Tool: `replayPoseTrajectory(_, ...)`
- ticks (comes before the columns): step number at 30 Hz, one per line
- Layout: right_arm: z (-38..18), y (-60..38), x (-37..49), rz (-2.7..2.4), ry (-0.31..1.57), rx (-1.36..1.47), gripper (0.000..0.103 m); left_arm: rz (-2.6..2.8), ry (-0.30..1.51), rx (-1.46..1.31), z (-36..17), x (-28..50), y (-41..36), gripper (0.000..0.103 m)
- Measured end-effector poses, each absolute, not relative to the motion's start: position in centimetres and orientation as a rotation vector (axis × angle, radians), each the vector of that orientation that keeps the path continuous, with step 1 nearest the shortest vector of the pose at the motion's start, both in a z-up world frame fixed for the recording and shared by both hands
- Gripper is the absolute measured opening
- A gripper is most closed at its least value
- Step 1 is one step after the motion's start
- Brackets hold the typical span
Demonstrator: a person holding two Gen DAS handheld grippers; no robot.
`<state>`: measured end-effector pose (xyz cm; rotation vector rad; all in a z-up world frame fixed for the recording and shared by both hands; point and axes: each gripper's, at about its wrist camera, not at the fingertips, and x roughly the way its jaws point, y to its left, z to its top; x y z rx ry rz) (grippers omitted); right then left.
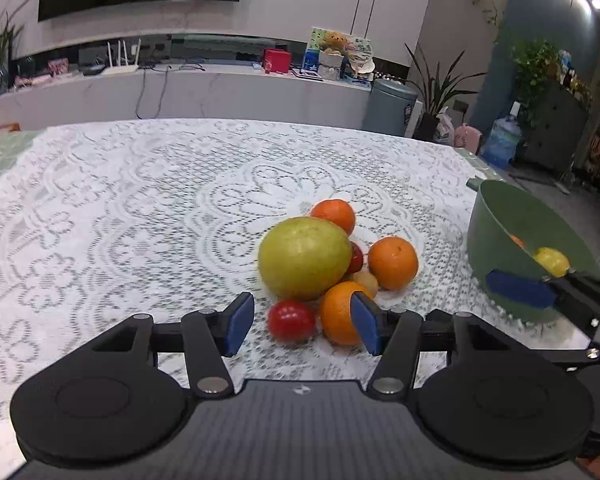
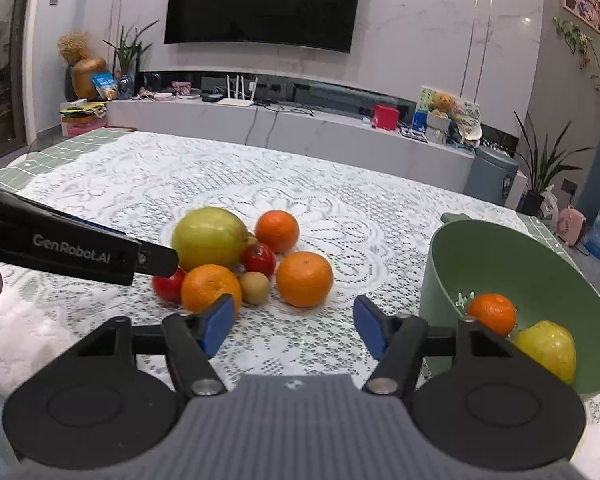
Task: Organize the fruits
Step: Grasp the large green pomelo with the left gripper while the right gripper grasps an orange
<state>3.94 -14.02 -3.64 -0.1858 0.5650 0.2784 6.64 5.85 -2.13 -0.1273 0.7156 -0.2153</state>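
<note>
Both claws spread, pinching nothing: left gripper just short of the fruit pile mid-table on the lace cloth, right gripper near the green bowl at right, which holds a tangerine and yellow fruit.

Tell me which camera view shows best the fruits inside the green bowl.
The right wrist view. It looks into the green bowl and shows an orange and a yellow fruit almost whole. In the left wrist view the bowl sits at the edge; its wall hides most of the orange, and only the yellow fruit shows clearly.
</note>
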Motion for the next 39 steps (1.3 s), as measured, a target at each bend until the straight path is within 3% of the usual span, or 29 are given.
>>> replayPoseTrajectory(2, -3.7, -14.0, 4.4, 0.274, 0.567, -0.188, 0.057, -0.228, 0.713, -0.135, -2.1, 7.2, 5.7, 0.066)
replayPoseTrajectory(4, -3.8, -14.0, 4.8, 0.279, 0.567, -0.183, 0.055, -0.222, 0.698, -0.127, -2.2, 7.7, 5.5, 0.076)
replayPoseTrajectory(7, -4.0, -13.7, 5.8, 0.290, 0.575, -0.185, 0.049, -0.213, 0.698, -0.118, -2.3, 8.6, 5.5, 0.077)
replayPoseTrajectory(13, -4.6, -13.4, 7.4, 0.298, 0.591, -0.183, 0.048, -0.235, 0.702, -0.109, -2.6, 10.0, 5.5, 0.088)
replayPoseTrajectory(39, -6.6, -13.9, 11.5, 0.324, 0.649, -0.126, 0.048, -0.289, 0.750, -0.050, -4.5, 13.2, 4.5, 0.090)
